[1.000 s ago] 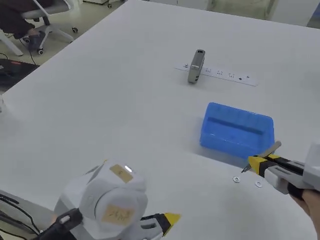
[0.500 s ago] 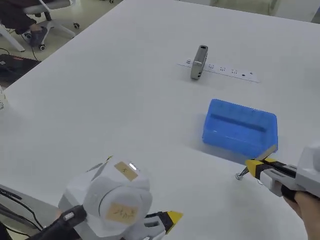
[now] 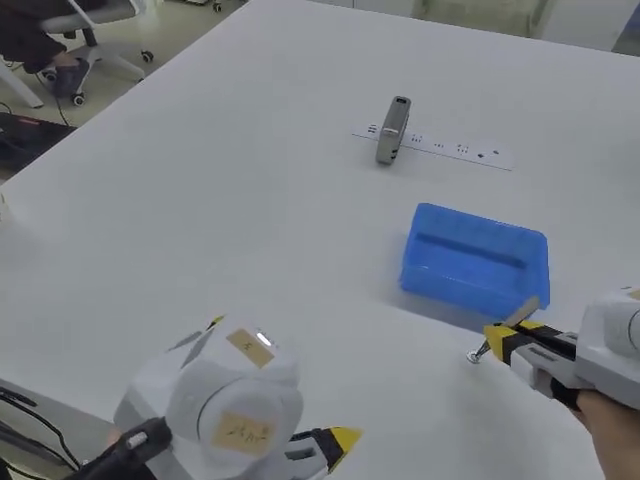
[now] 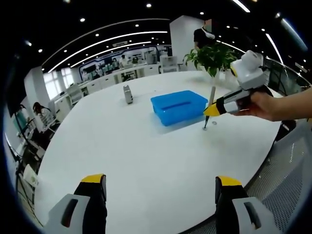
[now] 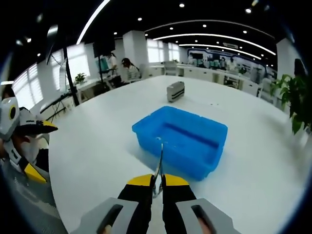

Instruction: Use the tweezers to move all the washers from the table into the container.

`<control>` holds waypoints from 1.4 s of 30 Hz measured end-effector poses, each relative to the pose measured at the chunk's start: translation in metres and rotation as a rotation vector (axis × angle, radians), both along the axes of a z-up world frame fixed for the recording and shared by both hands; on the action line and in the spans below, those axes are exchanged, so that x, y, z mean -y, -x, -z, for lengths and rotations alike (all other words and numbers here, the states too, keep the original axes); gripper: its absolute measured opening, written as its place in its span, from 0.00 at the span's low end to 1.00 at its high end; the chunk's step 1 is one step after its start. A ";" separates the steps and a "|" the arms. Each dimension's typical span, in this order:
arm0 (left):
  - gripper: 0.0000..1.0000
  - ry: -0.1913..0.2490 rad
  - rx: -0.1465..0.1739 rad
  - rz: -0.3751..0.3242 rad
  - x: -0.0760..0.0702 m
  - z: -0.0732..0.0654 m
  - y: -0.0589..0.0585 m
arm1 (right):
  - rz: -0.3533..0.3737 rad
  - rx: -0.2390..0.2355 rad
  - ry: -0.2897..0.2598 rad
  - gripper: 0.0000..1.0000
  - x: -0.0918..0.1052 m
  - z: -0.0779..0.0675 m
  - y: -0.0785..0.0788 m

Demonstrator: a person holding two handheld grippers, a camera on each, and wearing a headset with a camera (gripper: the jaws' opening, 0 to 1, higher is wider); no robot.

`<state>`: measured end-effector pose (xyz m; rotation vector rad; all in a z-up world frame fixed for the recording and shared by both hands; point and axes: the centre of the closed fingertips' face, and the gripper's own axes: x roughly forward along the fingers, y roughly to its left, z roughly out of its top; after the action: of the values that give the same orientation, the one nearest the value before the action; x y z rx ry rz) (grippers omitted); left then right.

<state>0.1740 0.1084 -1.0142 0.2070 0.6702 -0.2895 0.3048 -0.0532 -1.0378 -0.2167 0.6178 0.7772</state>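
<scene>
Table (image 3: 250, 200): white and broad, spread beneath both claws.
Container (image 3: 470, 285): blue, rectangular, open on top; on the table just ahead of the right claw, well apart from the left claw.
Left claw (image 4: 160, 179): released, jaws spread wide with nothing between them, low over the near table edge.
Right claw (image 5: 157, 179): clenched on the tweezers, held in a hand, just short of the container's near wall.
Power strip (image 3: 455, 151): white, flat on the table, far beyond the right claw, past the container.
Grey block (image 3: 392, 130): lying across the strip's left end.
Tweezers (image 5: 160, 156): slim metal, jutting forward from between the right claw's yellow tips, points down at the tabletop.
Washer (image 3: 473, 358): small silver ring, flat on the table at the tweezers' points, just ahead of the right claw, near the container; whether pinched or only touched, cannot tell.
</scene>
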 end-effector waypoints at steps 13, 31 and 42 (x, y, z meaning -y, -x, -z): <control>0.94 -0.002 0.019 -0.006 -0.001 -0.003 -0.001 | 0.001 -0.044 -0.016 0.01 0.000 -0.002 0.001; 0.96 0.028 0.050 0.029 0.007 -0.010 -0.001 | -0.016 0.024 -0.033 0.01 0.004 -0.045 -0.005; 0.95 0.012 0.038 0.044 0.009 -0.007 0.000 | -0.017 0.094 -0.062 0.01 -0.004 -0.077 -0.028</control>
<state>0.1735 0.0995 -1.0074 0.2153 0.6271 -0.3308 0.3323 -0.0497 -0.9607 -0.2012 0.5026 0.7968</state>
